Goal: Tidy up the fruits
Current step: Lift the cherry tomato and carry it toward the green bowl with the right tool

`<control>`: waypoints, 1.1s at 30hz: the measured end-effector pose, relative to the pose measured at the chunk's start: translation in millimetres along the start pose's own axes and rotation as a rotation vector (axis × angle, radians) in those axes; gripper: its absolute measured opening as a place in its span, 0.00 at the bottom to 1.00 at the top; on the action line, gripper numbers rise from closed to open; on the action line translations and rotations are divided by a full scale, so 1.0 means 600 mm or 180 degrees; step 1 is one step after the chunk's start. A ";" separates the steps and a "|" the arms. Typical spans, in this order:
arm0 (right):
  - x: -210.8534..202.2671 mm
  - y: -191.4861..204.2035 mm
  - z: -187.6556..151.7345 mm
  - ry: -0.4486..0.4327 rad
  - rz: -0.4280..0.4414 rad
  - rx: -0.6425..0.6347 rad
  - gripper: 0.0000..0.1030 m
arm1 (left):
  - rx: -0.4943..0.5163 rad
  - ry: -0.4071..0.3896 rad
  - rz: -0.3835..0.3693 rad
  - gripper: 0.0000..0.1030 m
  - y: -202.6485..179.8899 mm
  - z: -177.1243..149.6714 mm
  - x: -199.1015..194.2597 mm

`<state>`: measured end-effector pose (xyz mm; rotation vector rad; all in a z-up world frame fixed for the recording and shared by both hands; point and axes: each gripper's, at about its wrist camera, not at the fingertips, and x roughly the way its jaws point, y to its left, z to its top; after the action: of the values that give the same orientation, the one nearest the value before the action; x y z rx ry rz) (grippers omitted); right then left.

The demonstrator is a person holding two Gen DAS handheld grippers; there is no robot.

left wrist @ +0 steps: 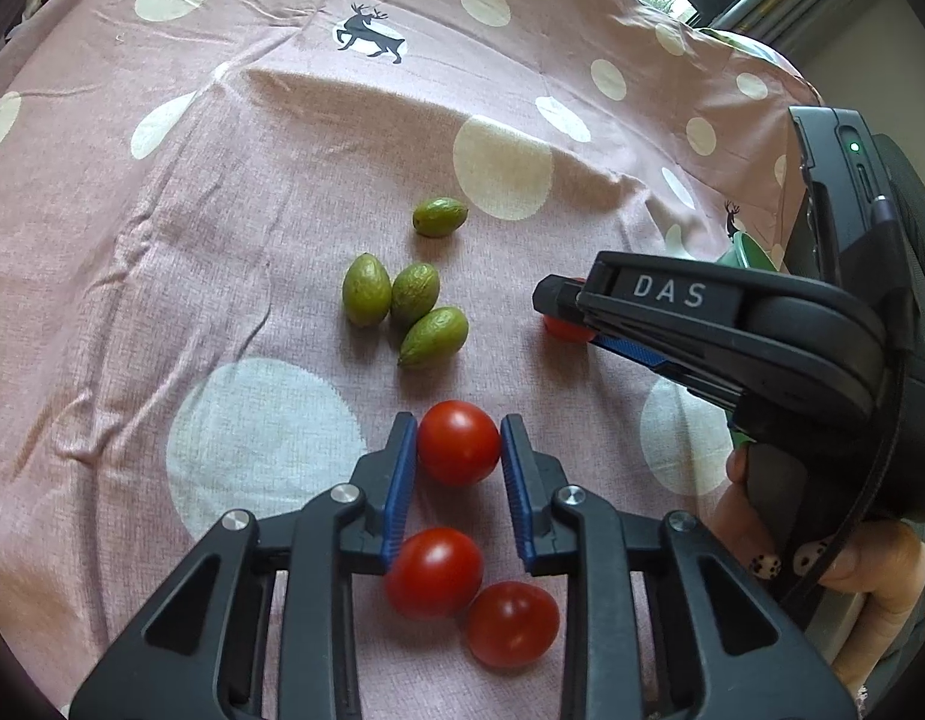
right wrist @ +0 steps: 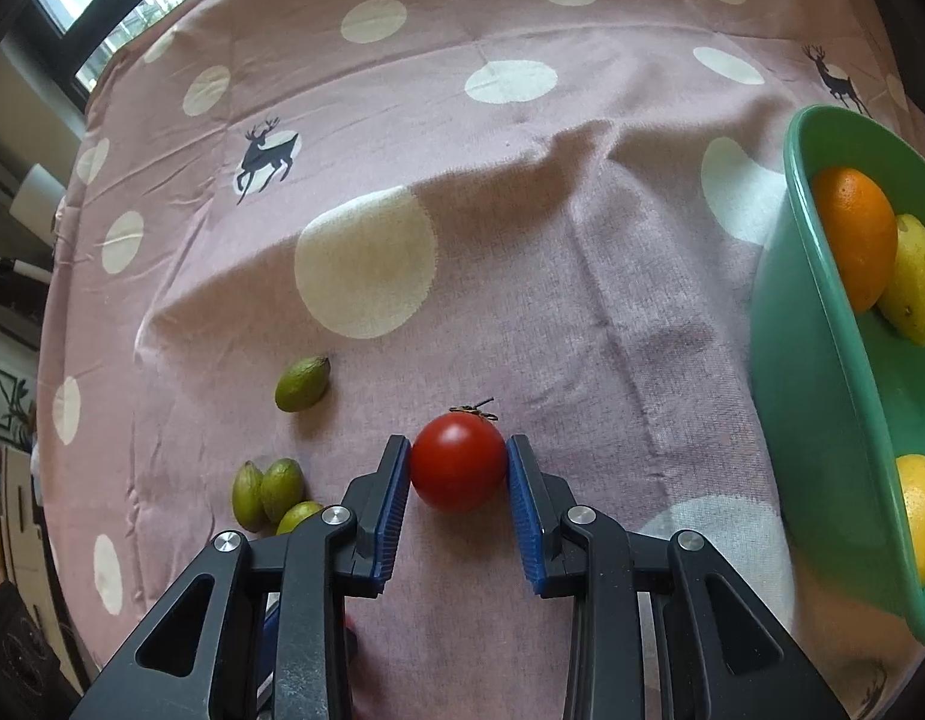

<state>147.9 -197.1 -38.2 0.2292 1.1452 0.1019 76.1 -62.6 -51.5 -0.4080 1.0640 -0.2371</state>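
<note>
Pinched between the blue pads of my left gripper (left wrist: 458,450) is a red cherry tomato (left wrist: 458,443) that rests on the pink dotted cloth; the gripper is shut on it. Two more cherry tomatoes (left wrist: 434,571) (left wrist: 511,624) lie just below, between the fingers' bases. My right gripper (right wrist: 458,474) is shut on another cherry tomato (right wrist: 458,462) with a dried stem. In the left wrist view this right gripper (left wrist: 561,315) reaches in from the right over its tomato (left wrist: 567,330). Several small green oval fruits (left wrist: 414,294) (right wrist: 302,384) lie grouped on the cloth beyond.
A green bowl (right wrist: 786,300) stands at the right, holding an orange (right wrist: 855,234) and yellow lemons (right wrist: 918,282). A hand (left wrist: 882,570) with painted nails grips the right gripper's handle. The cloth (left wrist: 222,210) is creased, with a raised fold across the back. A window is behind.
</note>
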 end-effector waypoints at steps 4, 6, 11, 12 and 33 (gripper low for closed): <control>0.000 0.000 0.000 -0.0036 0.0007 -0.0003 0.32 | 0.0022 -0.0035 -0.0018 0.27 -0.004 0.000 -0.004; 0.000 0.000 0.000 -0.0043 0.0020 0.0006 0.32 | 0.0036 -0.0069 -0.0041 0.27 -0.005 -0.001 -0.009; -0.009 -0.007 -0.001 -0.0077 0.0135 0.0060 0.32 | 0.0078 -0.0167 -0.0026 0.27 -0.013 0.000 -0.024; -0.013 -0.009 -0.002 -0.0097 0.0160 0.0069 0.32 | 0.0085 -0.0192 -0.0020 0.27 -0.015 0.000 -0.027; -0.170 -0.067 -0.013 -0.0945 0.0740 0.0404 0.32 | 0.0565 -0.0780 0.0003 0.27 -0.116 0.035 -0.104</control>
<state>97.5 -255.5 40.4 0.4747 0.8270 0.1941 65.7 -97.2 37.2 -0.2687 0.7954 -0.2710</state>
